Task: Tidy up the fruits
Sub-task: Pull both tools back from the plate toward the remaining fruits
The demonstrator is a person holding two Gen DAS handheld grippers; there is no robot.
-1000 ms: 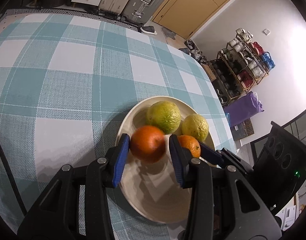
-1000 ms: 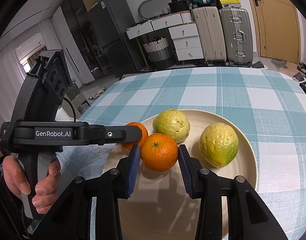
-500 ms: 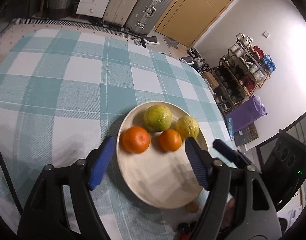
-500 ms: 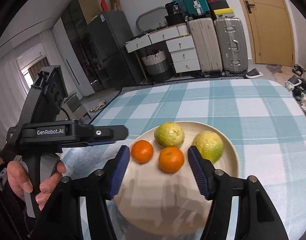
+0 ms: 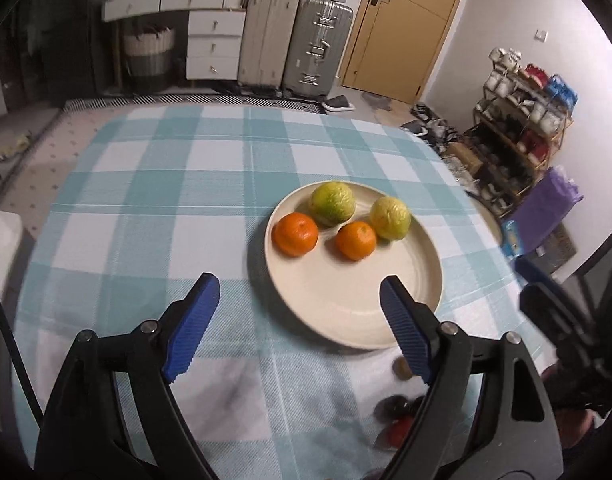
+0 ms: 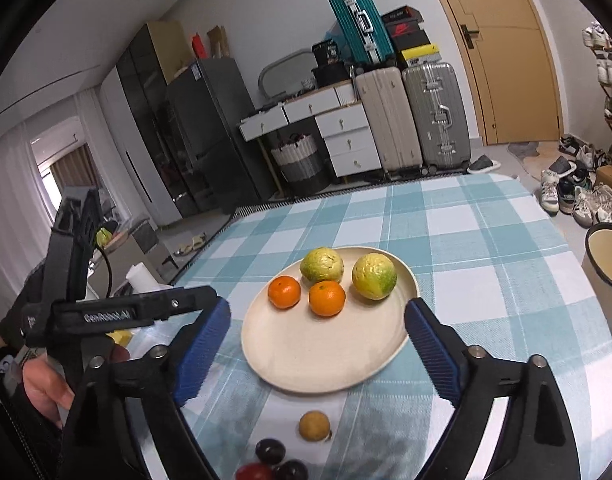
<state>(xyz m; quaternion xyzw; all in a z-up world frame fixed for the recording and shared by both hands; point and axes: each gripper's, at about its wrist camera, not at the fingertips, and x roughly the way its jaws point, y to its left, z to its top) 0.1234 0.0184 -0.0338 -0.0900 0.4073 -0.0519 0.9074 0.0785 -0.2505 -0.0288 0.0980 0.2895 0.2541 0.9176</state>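
From the left wrist view we see our left gripper [image 5: 294, 312] tilted down over the checked surface [image 5: 154, 184], its jaws wide apart and opening, with nothing between them; one blue pad hangs over bare cloth, the other over the near rim of the cream plate [image 5: 402, 320]. On the plate's far half sit two oranges [image 5: 297, 234] and two yellow-green fruits [image 5: 332, 203], close together. Small dark and red fruits [image 5: 394, 412] lie blurred on the cloth nearer us, partly behind the right finger. From the right wrist view our right gripper [image 6: 316, 344] is likewise spread and opening, empty, straddling the plate's near half. The left hand [image 6: 46, 384] holds its gripper just left of the plate. A small brown fruit [image 6: 314, 425] and dark round ones [image 6: 270, 451] lie below the plate; a cream pot [image 6: 606, 264] stands at the right edge. Bare checked cloth stretches beyond the plate.
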